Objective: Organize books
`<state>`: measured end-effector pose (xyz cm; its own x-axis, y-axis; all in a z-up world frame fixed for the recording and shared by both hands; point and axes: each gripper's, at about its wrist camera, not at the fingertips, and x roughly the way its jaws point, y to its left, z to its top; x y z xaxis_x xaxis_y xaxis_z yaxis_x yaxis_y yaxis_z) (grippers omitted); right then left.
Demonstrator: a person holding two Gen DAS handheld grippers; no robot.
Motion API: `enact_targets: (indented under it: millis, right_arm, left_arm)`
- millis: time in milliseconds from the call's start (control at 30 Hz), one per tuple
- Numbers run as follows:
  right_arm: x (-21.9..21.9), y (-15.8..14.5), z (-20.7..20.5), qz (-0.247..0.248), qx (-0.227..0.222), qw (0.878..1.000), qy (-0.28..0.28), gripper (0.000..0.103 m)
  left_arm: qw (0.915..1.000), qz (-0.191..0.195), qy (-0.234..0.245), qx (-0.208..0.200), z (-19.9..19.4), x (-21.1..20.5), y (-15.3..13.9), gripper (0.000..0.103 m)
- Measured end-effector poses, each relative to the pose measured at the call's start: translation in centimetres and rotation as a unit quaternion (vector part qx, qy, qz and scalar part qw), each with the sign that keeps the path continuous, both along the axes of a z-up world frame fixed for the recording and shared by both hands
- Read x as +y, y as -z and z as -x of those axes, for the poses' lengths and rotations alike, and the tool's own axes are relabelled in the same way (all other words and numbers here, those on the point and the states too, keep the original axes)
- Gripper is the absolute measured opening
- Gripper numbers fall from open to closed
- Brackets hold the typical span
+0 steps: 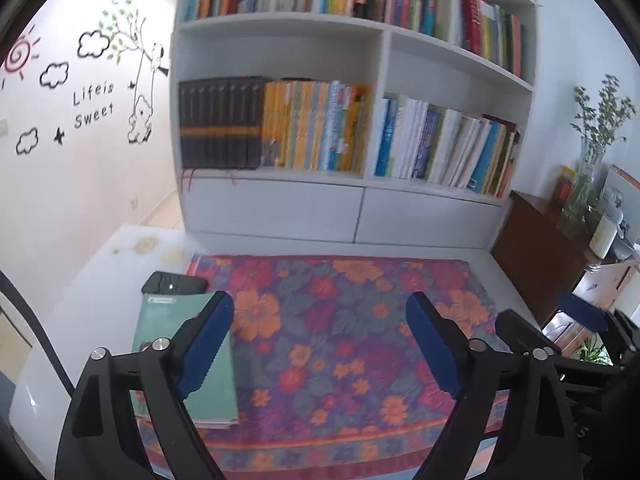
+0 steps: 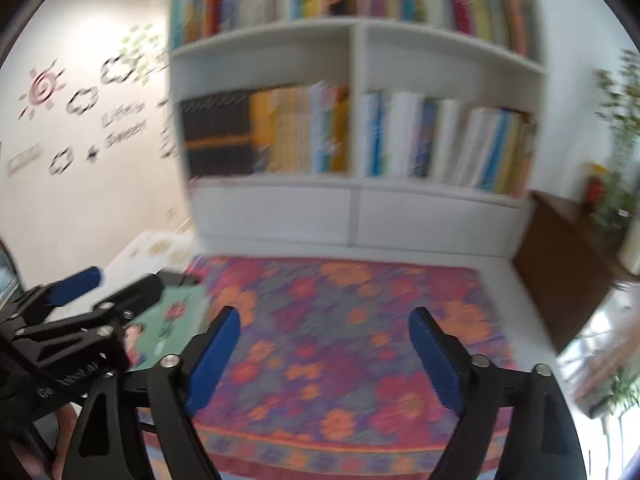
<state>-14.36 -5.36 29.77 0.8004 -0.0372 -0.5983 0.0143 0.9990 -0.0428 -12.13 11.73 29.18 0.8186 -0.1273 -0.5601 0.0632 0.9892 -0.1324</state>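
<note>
- both tongs stand wide and hold nothing: the left gripper (image 1: pixel 320 312) hovers over the floral cloth (image 1: pixel 340 340), and the right gripper (image 2: pixel 324 328) hovers over the same cloth, its picture blurred.
- the task's loose thing, a green book (image 1: pixel 216 372), lies flat at the near left of the cloth; the left gripper's left finger (image 1: pixel 208 340) is in front of its right edge, though touching or not cannot be told.
- a dark flat object (image 1: pixel 174 283) lies just beyond the book's far end, touching or overlapping it; a careless scoop could likely drag both.
- one risk is that the flat book gives the fingers no edge to bite, so a pinch may slide it on the cloth or bunch the cloth.
- the two grippers hang close together, so a reach across could knock one against the other.
- the white bookcase (image 1: pixel 280 196) stands far; its middle left bay (image 1: pixel 272 128) is packed with dark and yellow spines, so forcing a book in may jam.
- the middle right bay (image 1: pixel 448 144) holds leaning books that could topple further if nudged.
- the top row is also full of books.
</note>
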Motion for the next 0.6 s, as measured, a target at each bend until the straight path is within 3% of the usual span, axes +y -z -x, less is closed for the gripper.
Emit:
enact_targets:
  millis: [67,133,267,400,600]
  right_arm:
    - [-2.4,0.4,0.0,-0.018,0.018,0.999,0.022,0.093]
    - [-4.3,1.4,-0.1,-0.027,0.036,0.998,0.038,0.093]
    - [-7.1,3.3,-0.7,-0.042,0.078,0.995,0.055,0.093]
    - [-7.9,3.7,-0.7,-0.036,0.082,0.994,0.057,0.093]
    - [-7.9,3.8,-1.6,-0.021,0.08,0.996,0.045,0.093]
  left_arm:
    - [0.9998,-0.014,0.0,0.013,0.1,-1.4,0.1,0.101]
    - [0.9978,-0.027,0.033,0.051,-0.3,-3.1,1.1,0.102]
    - [0.9951,-0.048,0.034,0.08,-0.4,-5.3,2.6,0.102]
    - [0.9928,-0.077,0.026,0.088,-0.6,-6.8,3.1,0.102]
    - [0.9915,-0.079,-0.001,0.103,-1.8,-6.6,4.1,0.102]
